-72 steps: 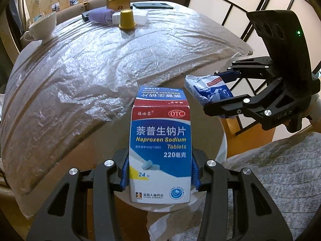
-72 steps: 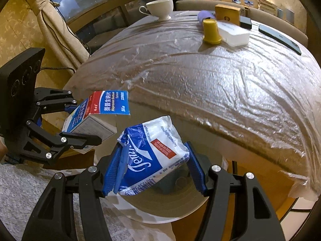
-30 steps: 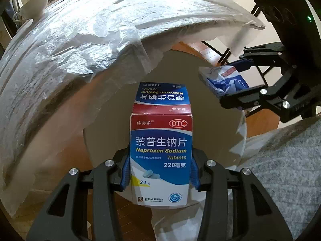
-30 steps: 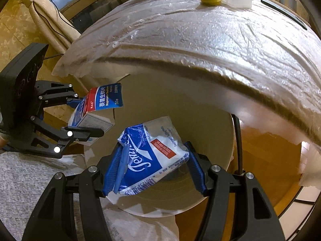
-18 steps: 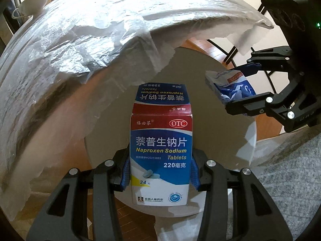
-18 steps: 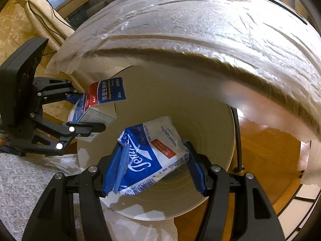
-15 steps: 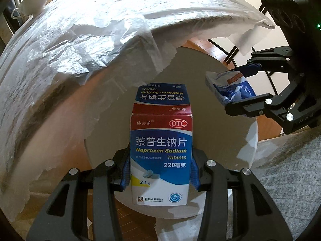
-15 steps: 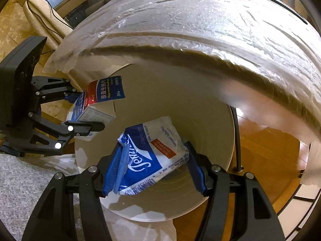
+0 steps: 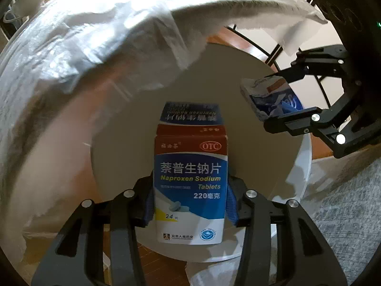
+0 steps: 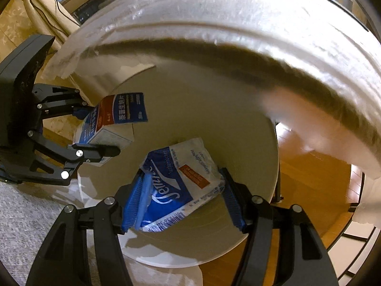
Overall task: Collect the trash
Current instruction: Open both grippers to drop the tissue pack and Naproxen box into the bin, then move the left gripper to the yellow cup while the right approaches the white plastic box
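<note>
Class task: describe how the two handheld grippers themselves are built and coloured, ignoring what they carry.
Both the left gripper and the right gripper are matte black linkage frames with silver screw heads. The fingers carry ribbed blue pads. The right gripper's boxy black body shows a small green light. No cables or sleeves are visible.

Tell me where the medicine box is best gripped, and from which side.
Grip the medicine box low on its two narrow side walls, coming from its bottom end, as the left gripper does. Those walls are flat and parallel; the top flap is open and loose.

Right gripper (image 10: 182,199) jaws clamp tissue pack (image 10: 181,187) over bin (image 10: 238,143); left gripper (image 10: 95,131) grips medicine box (image 10: 114,121).
</note>
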`<state>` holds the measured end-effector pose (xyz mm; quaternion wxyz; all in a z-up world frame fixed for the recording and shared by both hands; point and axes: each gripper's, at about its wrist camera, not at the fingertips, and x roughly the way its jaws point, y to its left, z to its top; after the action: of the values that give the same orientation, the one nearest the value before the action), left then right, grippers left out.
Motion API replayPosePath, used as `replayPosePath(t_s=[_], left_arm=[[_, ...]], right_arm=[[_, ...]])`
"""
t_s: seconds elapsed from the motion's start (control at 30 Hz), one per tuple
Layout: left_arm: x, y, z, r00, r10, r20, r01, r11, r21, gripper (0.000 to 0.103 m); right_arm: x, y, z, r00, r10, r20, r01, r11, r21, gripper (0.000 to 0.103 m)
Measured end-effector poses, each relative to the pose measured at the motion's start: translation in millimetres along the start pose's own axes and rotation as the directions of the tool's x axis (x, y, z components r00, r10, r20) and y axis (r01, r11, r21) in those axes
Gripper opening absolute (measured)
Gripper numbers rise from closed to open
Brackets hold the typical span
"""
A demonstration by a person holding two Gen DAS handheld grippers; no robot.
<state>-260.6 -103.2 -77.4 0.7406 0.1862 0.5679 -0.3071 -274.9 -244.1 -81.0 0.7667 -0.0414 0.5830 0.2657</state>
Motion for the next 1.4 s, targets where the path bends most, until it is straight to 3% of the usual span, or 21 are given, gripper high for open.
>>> replayPosePath(t_s=[0.07,0.2,0.33,0.37,0.4,0.5,0.6,0.73,0.93,1.17,1.4], left_arm=[[-1.2,0.0,0.4,1.000,0.012,-0.002,-0.012,1.000,-0.002,0.065],[-16.5,1.7,1.1,1.000,-0.013,0.011,0.013,1.000,-0.007,0.065],[-69.2,-0.3,6.0,0.985,-0.118,0.126,0.116,0.993,0.027,0.065],[-82.9,0.0,8.8,0.976,-0.142,0.164,0.138,0.990,0.034,0.069],[-96.7,0.6,12.7,0.966,-0.156,0.207,0.152,0.988,0.039,0.081],[-135.1,6.8,32.3,0.923,-0.100,0.373,0.101,0.995,0.017,0.100],[-148.6,22.8,63.1,0.873,0.013,0.487,0.014,0.999,-0.052,0.100],[-130.7,36.1,103.6,0.860,0.099,0.501,-0.052,0.993,-0.106,0.100],[-96.5,52.3,151.1,0.880,0.076,0.470,-0.024,0.993,-0.116,0.097],[-71.1,69.7,177.5,0.904,0.083,0.420,-0.028,0.990,-0.135,0.076],[-63.0,81.5,187.7,0.912,0.067,0.404,-0.009,0.990,-0.144,0.057]], right_arm=[[-0.1,0.9,-1.6,1.000,-0.011,-0.006,0.011,1.000,0.002,0.080],[-22.7,3.5,-0.5,1.000,0.008,0.021,-0.008,1.000,-0.001,0.081],[-83.8,14.5,7.5,0.981,0.090,0.169,-0.073,0.992,-0.100,0.081],[-102.0,14.9,12.8,0.971,0.080,0.224,-0.054,0.992,-0.118,0.088],[-115.7,13.6,17.9,0.960,0.051,0.274,-0.017,0.992,-0.122,0.093],[-142.4,-2.0,41.0,0.910,-0.092,0.405,0.131,0.989,-0.071,0.098],[-138.9,-27.9,68.3,0.875,-0.231,0.425,0.252,0.968,0.008,0.098],[-123.3,-72.3,101.9,0.875,-0.283,0.392,0.279,0.958,0.069,0.096],[-96.4,-93.6,148.5,0.893,-0.282,0.349,0.293,0.956,0.025,0.093],[-73.3,-108.4,184.2,0.919,-0.252,0.303,0.267,0.964,-0.008,0.087],[-62.2,-114.2,198.7,0.936,-0.202,0.289,0.226,0.973,-0.051,0.077]])
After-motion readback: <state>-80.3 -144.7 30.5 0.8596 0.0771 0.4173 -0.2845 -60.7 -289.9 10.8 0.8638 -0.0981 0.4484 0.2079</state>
